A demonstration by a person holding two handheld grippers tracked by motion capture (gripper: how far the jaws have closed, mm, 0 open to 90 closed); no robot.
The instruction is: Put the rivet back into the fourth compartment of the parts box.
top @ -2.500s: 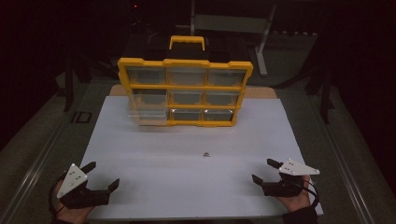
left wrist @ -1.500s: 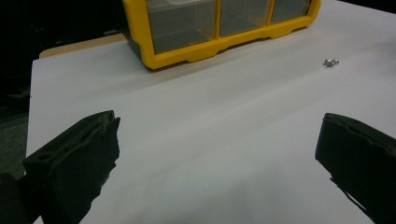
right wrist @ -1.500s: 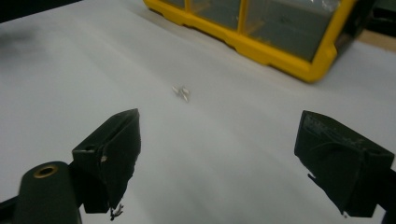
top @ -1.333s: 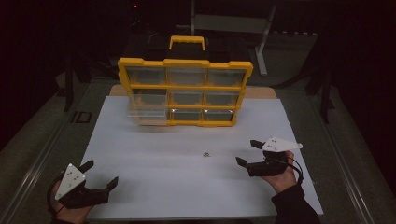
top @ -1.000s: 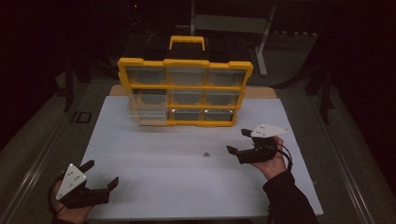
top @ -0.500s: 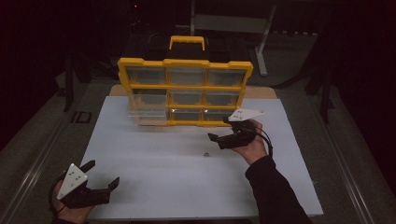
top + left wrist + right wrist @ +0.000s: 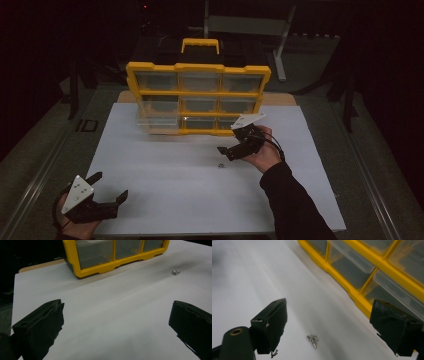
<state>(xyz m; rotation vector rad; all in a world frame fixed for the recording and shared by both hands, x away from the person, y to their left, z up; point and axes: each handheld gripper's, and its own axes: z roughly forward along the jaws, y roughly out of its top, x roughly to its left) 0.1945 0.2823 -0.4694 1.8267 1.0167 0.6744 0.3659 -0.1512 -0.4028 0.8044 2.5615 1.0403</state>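
Note:
A yellow organizer (image 7: 197, 97) with clear drawers stands upright at the back of the white sheet (image 7: 165, 185). Its lower left drawer (image 7: 157, 122) is pulled partway out. A small metal part (image 7: 219, 163) lies on the sheet in front of it. My right gripper (image 7: 229, 142) hovers open just above and beside that part. In the right gripper view the metal part (image 7: 313, 339) lies between the spread jaws, with the organizer (image 7: 362, 270) close behind. My left gripper (image 7: 109, 186) rests open at the near left corner; its view shows the organizer (image 7: 100, 267) and the part (image 7: 175, 272) far off.
A dark case with a yellow handle (image 7: 200, 45) sits behind the organizer. A tiny second metal bit (image 7: 274, 353) lies by the right gripper's left jaw. The sheet's near edge runs just below the left gripper. Dark floor and table legs surround the table.
My right gripper has travelled from the near right corner forward and left, up to the small metal part in front of the organizer. The left gripper has stayed put.

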